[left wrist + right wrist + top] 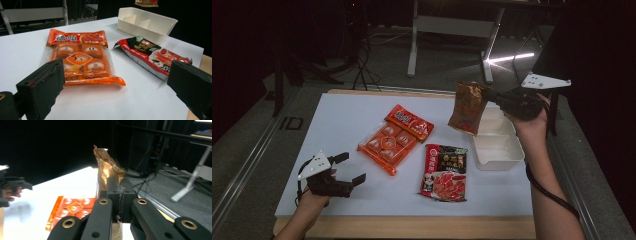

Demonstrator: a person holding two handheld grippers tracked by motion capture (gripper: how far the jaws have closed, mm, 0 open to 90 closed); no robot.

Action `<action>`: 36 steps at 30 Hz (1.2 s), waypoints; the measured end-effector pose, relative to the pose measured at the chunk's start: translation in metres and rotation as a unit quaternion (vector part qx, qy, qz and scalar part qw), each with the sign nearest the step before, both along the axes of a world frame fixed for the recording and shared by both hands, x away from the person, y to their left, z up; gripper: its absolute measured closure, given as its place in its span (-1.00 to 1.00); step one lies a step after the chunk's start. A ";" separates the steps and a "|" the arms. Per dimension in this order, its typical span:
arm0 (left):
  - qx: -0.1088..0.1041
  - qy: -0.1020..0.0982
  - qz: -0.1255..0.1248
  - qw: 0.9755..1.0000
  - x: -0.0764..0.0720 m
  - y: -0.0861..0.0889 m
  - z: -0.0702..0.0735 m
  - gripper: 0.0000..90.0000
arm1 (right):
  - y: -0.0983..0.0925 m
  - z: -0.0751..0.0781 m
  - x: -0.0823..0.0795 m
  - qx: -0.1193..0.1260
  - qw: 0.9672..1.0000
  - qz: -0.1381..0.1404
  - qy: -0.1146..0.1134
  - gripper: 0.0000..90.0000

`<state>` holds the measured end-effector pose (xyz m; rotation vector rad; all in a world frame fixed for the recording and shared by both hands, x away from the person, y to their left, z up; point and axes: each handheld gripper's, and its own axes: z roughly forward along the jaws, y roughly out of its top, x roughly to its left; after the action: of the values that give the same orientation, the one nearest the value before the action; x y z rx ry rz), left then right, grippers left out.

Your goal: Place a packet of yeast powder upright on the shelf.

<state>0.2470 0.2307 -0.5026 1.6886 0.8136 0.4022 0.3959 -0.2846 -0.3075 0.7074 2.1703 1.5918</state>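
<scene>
Left hand-held gripper [349,170]: sitting low at 8 o'clock on the tabletop [342,125], jaws spreading wide, gripping nothing.
Right hand-held gripper [493,95]: hovering at 2 o'clock, jaws clamping tight on the brown snack bag [468,107].
Brown snack bag: hanging in the air above the far-left corner of the white box [497,145].
Orange packet [394,137]: lying at the tabletop's centre.
Red-and-black packet [445,172]: lying at 5 o'clock, just beside the white box.
</scene>
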 end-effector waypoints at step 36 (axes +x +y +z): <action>-0.021 0.012 0.000 1.000 0.000 0.003 -0.007 -0.95 | -0.061 -0.040 0.097 -0.045 0.995 -0.092 -0.009 0.98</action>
<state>0.2465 0.2339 -0.5100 1.6580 0.8341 0.3639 0.4930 -0.3456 -0.3478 0.8350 2.0831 1.3935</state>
